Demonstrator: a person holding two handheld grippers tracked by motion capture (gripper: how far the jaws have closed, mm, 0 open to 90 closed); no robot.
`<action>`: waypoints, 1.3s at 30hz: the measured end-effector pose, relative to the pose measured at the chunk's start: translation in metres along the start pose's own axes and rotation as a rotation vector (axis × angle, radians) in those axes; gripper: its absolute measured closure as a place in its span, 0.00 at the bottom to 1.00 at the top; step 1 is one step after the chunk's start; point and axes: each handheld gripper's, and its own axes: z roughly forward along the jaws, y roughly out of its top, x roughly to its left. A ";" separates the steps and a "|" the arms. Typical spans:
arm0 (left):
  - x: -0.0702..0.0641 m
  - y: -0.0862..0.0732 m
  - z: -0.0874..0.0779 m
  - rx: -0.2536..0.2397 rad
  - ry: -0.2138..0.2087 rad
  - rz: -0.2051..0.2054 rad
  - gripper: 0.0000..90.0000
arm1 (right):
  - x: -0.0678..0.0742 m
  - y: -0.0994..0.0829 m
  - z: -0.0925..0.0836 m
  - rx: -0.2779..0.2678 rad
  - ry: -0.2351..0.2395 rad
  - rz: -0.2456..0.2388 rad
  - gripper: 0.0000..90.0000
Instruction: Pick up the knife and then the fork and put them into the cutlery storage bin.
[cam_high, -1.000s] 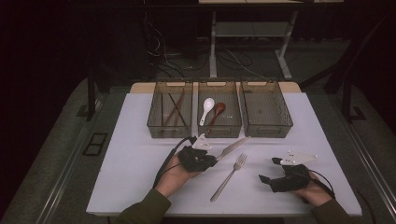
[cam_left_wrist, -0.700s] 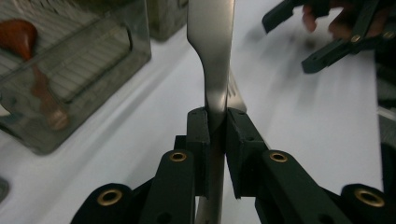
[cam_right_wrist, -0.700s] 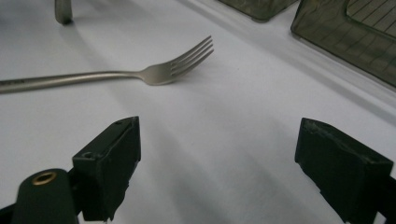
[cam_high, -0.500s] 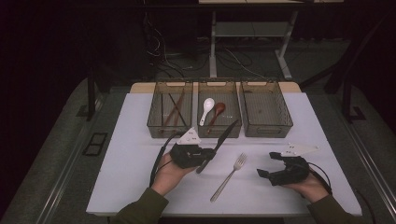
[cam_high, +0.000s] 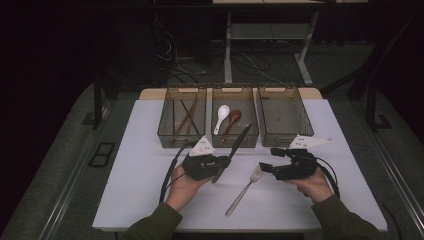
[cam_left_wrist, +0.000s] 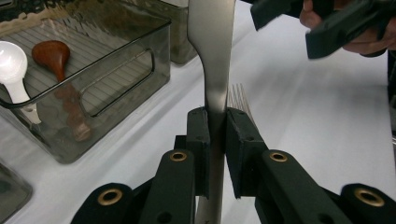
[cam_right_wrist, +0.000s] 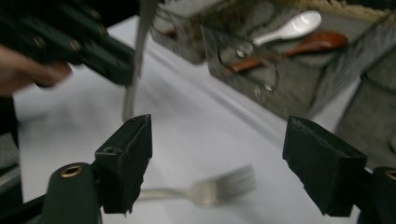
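Between the hands, the left gripper (cam_high: 226, 161) is pinching a knife (cam_high: 235, 149) whose blade is slanting toward one o'clock, over the middle bin (cam_high: 235, 137). Nearby, a fork (cam_high: 244, 189) is lying on the bench (cam_high: 135, 170), tines pointing to one o'clock, while the right gripper (cam_high: 266, 169), spread and just closing on nothing, is hovering by them.

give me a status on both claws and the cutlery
Left claw shut on flat silver metal knife, lifted. Right claw open, jaws just been closing, empty, above silver metal fork on white table. Nothing in the way.

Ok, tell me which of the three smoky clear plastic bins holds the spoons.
The middle bin: a white ceramic spoon and a brown wooden spoon lie inside it.
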 end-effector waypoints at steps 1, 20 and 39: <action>0.000 0.000 0.001 -0.002 0.002 -0.002 0.89 | 0.001 0.004 0.001 -0.013 0.010 0.001 0.31; -0.005 0.002 0.003 -0.062 0.070 -0.001 0.89 | 0.017 0.045 0.045 -0.058 0.153 -0.006 0.58; -0.004 -0.003 0.004 -0.098 0.076 0.004 0.86 | 0.023 0.049 0.066 -0.060 0.177 -0.008 0.98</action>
